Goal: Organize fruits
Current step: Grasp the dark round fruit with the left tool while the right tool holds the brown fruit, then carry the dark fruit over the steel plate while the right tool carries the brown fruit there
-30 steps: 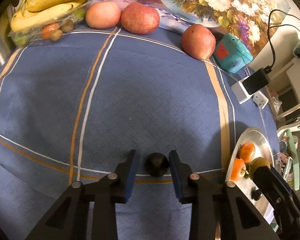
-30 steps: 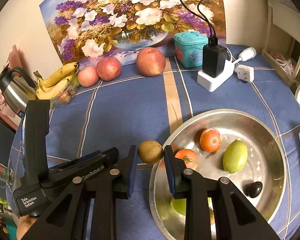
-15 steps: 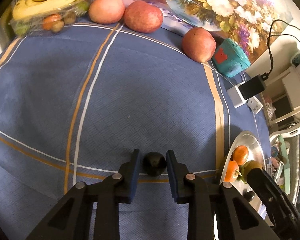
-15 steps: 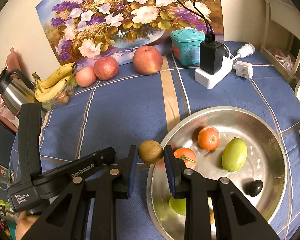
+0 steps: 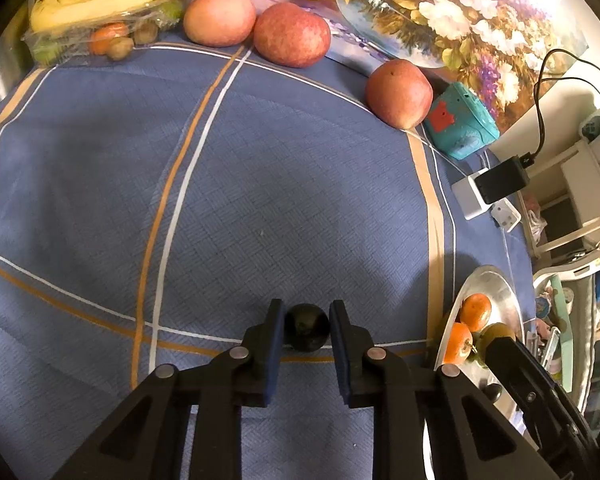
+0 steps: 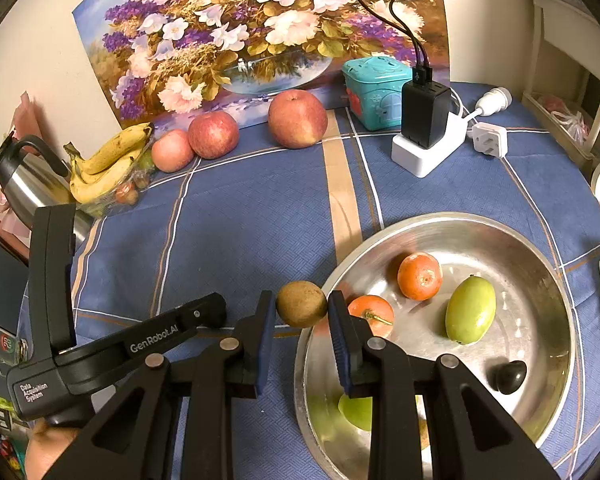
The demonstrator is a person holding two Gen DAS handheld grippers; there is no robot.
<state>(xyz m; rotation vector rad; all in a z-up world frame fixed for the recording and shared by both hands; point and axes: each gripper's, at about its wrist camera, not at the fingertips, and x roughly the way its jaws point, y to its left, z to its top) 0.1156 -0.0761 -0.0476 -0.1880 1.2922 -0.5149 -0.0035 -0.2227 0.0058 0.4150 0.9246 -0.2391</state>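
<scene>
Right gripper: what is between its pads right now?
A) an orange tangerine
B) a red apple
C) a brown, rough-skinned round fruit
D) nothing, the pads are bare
C. In the right wrist view the right gripper is shut on the brown round fruit, held just beside the rim of the metal bowl, while the tangerines lie inside the bowl and the apples sit by the painting.

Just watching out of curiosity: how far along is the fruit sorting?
Partly done. The metal bowl already holds two tangerines, a green fruit and a small dark one. In hand: the right gripper holds a brown fruit by the rim; the left gripper grips a dark fruit. Apples and bananas remain outside.
</scene>
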